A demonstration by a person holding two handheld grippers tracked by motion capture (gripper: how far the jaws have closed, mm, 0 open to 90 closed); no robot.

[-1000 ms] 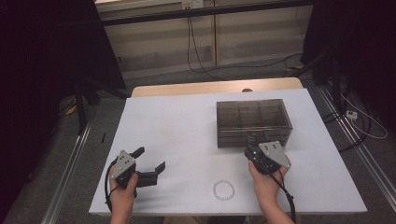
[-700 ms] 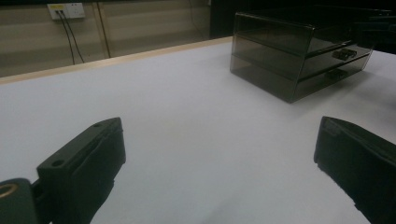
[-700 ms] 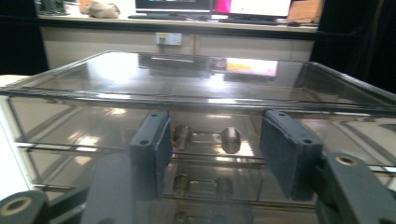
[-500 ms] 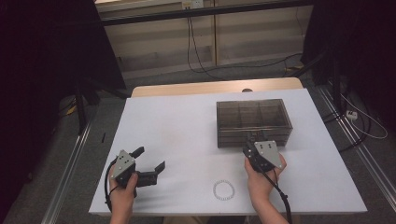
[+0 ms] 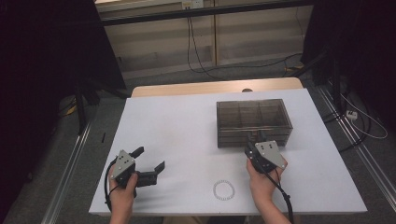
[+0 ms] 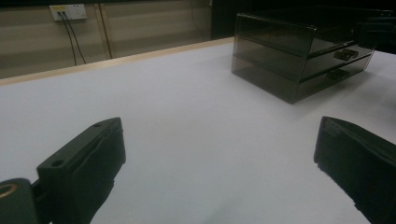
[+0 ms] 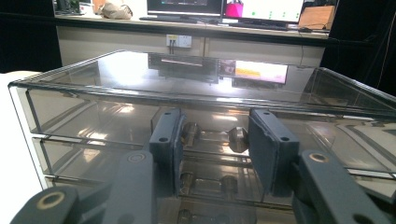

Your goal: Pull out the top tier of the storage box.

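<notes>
Right gripper view: right gripper (image 7: 212,137) has its jaws clamped on the knob (image 7: 215,136) of the drawer box (image 5: 253,122), far right on the white table (image 5: 187,130). Left gripper (image 5: 150,164) gapes, near left.

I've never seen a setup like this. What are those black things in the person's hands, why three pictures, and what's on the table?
A person holds a hand-held two-jaw gripper in each hand. One picture looks down from above; the other two come from cameras riding on the grippers. On the white table stand a smoky clear drawer box and a small bead ring. The left gripper is open over bare table, holding nothing. The right gripper has its jaws on either side of a drawer handle, having just been closing; whether they press it, I cannot tell.
</notes>
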